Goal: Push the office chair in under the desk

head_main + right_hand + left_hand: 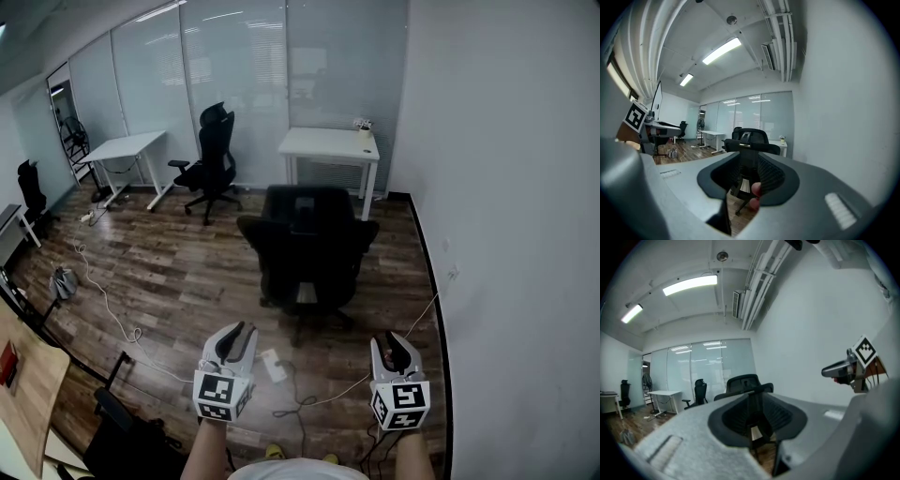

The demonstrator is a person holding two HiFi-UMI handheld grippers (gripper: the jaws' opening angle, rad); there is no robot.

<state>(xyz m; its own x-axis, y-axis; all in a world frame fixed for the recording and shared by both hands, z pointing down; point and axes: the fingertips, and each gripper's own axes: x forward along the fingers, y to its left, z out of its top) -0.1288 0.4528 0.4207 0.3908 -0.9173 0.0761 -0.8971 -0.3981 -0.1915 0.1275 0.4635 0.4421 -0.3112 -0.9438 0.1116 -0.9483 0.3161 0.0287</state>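
A black office chair (309, 248) stands on the wood floor with its back turned to me, in front of a white desk (328, 142) at the far wall. My left gripper (236, 336) and right gripper (396, 345) are held low and side by side, short of the chair and not touching it. Both are open with nothing between the jaws. The left gripper view shows the chair (743, 383) past its own jaws, and the right gripper view shows the chair (752, 138) the same way.
A second black chair (211, 159) and another white desk (122, 148) stand at the back left by the glass partition. Cables (103, 300) and a white power strip (272, 364) lie on the floor. A white wall (506, 234) runs along the right.
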